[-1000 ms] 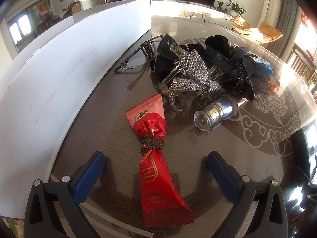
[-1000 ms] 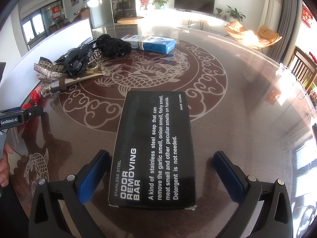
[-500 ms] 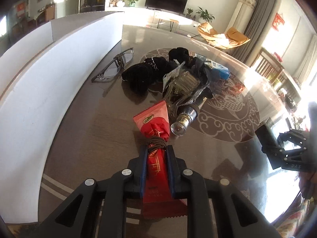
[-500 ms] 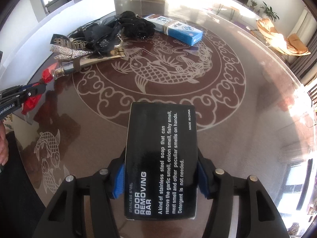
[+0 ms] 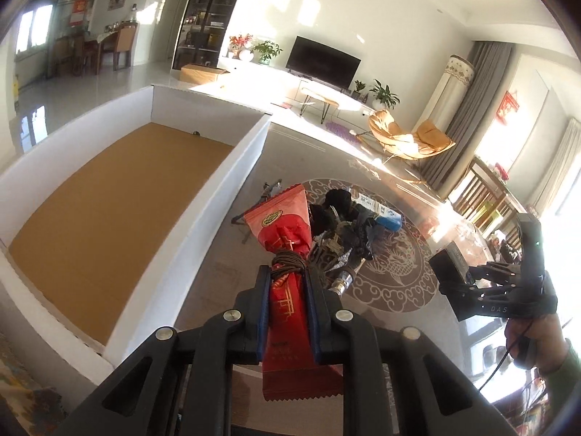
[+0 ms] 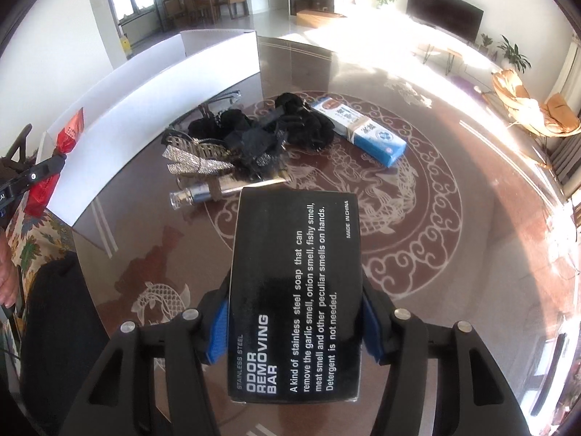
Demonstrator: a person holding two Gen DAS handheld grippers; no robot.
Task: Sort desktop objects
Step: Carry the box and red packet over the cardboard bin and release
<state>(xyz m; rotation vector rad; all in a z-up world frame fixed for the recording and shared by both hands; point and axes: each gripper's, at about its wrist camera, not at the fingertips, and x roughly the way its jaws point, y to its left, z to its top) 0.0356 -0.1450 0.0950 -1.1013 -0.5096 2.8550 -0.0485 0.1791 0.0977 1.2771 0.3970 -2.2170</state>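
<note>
My left gripper [image 5: 287, 287] is shut on a red snack packet [image 5: 285, 232] with a brown hair tie [image 5: 288, 262] wound round its middle, lifted above the table beside the white box [image 5: 238, 167]. In the right wrist view, that packet [image 6: 69, 132] shows at the far left. My right gripper [image 6: 295, 312] is shut on a black odor-removing-bar box [image 6: 296, 290], held above the table. Its blue pads [image 6: 217, 330] press both long sides. The right gripper and its black box [image 5: 448, 267] also appear at the right of the left wrist view.
A heap of black hair accessories [image 6: 261, 130], a glittery silver bow [image 6: 192, 161], a small glass bottle [image 6: 196, 194], a blue-white carton [image 6: 359, 129] and glasses [image 5: 265, 196] lie on the dragon-patterned table [image 6: 417, 218]. The white box has a bare brown floor [image 5: 109, 203].
Both grippers closed from wide open, left on the red packet, right on the black box, then lifted them off the table. The left view now looks over the white box's wall.
</note>
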